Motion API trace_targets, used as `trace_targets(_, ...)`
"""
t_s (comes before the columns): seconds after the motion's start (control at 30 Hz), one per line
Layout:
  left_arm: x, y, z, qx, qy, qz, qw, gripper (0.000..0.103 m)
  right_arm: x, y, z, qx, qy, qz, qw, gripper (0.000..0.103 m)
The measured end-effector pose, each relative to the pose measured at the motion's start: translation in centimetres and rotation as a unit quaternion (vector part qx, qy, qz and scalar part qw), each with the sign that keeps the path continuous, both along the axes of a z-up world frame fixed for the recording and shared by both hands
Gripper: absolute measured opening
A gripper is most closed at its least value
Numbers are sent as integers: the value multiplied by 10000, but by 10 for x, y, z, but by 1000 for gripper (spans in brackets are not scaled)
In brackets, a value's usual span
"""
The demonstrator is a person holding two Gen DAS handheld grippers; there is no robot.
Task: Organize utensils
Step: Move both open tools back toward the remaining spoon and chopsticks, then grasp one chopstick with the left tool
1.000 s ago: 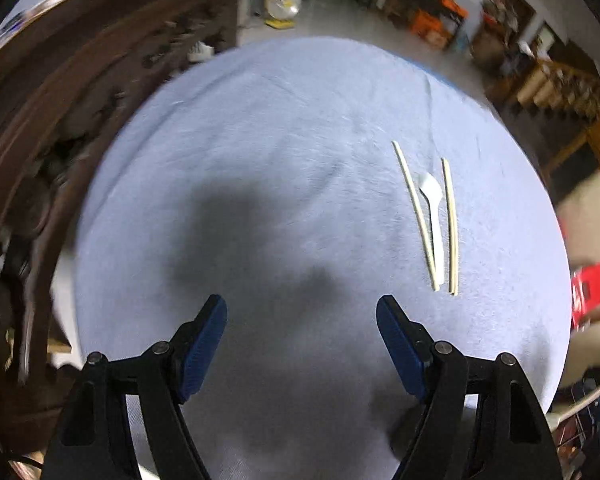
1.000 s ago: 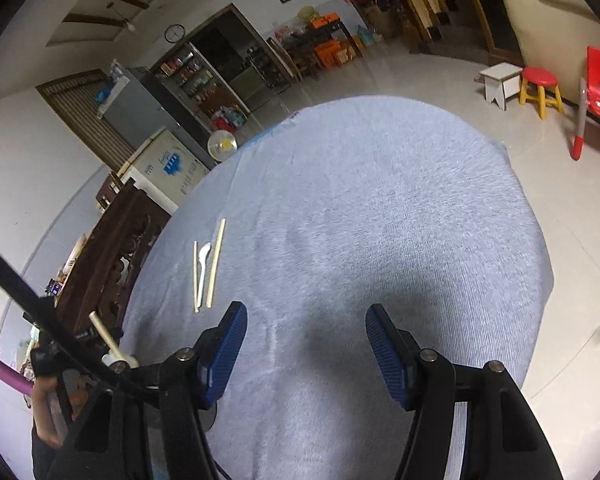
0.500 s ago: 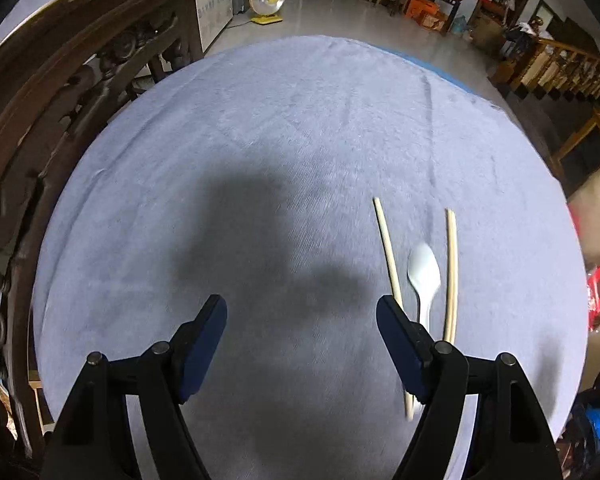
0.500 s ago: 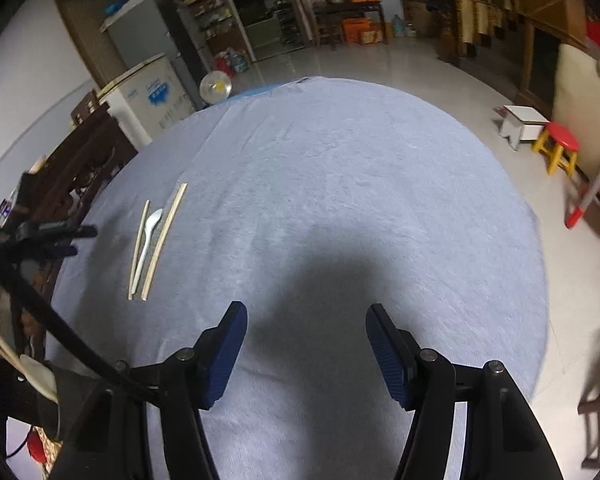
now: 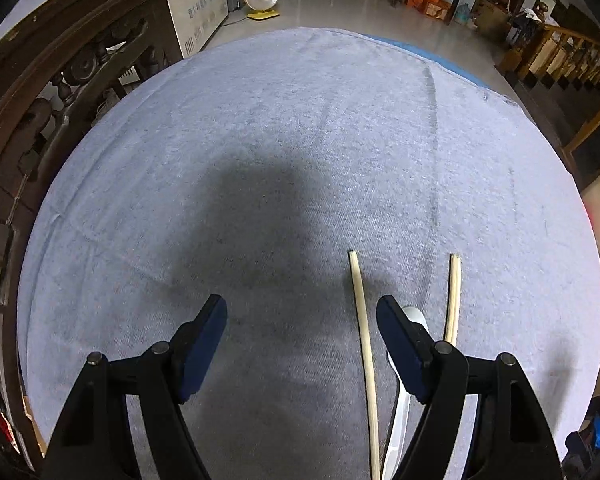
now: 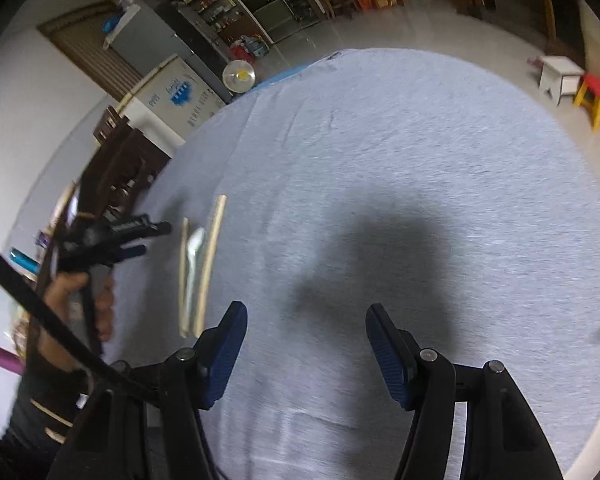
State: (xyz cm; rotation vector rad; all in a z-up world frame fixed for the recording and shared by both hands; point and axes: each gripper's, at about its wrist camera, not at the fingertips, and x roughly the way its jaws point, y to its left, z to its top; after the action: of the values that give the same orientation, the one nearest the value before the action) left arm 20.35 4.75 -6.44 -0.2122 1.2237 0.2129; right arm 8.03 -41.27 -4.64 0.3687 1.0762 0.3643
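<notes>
Utensils lie together near the left edge of the tabletop, and your left gripper [image 5: 302,322] has closed in on them.

Your left gripper's jaws stand apart with nothing clamped; one chopstick [image 5: 365,344] now lies between them, just inside the right-hand finger, the white spoon [image 5: 414,316] shows behind that finger and the second chopstick [image 5: 453,300] just outside it. A second ago all three lay well ahead and off to the side, so you have carried the gripper over and down toward them, which sets up a first pick. Your right gripper [image 6: 305,338] is likewise apart and empty over bare cloth, and it has swung nearer: the set now sits just beyond its left finger, with your left hand [image 6: 76,300] beside it.
</notes>
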Motion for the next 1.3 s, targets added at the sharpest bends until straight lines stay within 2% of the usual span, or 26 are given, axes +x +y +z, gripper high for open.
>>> trace_targets(0.1, 6, 4, -3, 21, 74, 22, 10000, 76, 9, 8, 5, -44, -84, 29, 10000, 66)
trace_targets(0.23, 13, 1, -8, 1, 243, 22, 9997, 65, 14, 18, 8, -10, -121, 127, 9998, 66)
trace_targets(0.3, 18, -1, -10, -44, 371, 15, 9993, 62, 15, 20, 6, 14, -88, 139, 9999, 66)
trace_targets(0.37, 23, -1, -11, -43, 484, 96, 9988, 54, 14, 22, 4, 40, -76, 143, 9999, 66)
trace_targets(0.57, 38, -15, -8, -70, 608, 33, 9981, 53, 12, 13, 2, 80, -59, 109, 9999, 66)
trace_targets(0.63, 44, -18, -13, -159, 779, 15, 9968, 50, 12, 10, 0, 99, -33, 80, 9999, 66)
trace_targets(0.7, 50, -21, -22, -192, 986, 8, 9949, 44, 12, 7, 0, 108, -34, 63, 9999, 66)
trace_targets(0.73, 53, -23, -21, -97, 936, -13, 9956, 40, 12, 6, 0, 114, -36, 60, 9999, 66)
trace_targets(0.83, 57, -28, -18, -2, 960, -112, 9953, 7, 14, 5, 0, 117, -47, 70, 9999, 66)
trace_targets(0.93, 62, -32, -16, 35, 1019, -306, 9943, 6, 20, 9, -2, 87, 13, 116, 9999, 66)
trace_targets(1.07, 63, -20, -14, -121, 1054, -352, 9937, 5, 28, 17, -3, 32, 55, 221, 9997, 66)
trace_targets(1.3, 48, 7, -12, 166, 1139, -625, 9914, 5, 68, 62, -9, -158, 403, 656, 9969, 65)
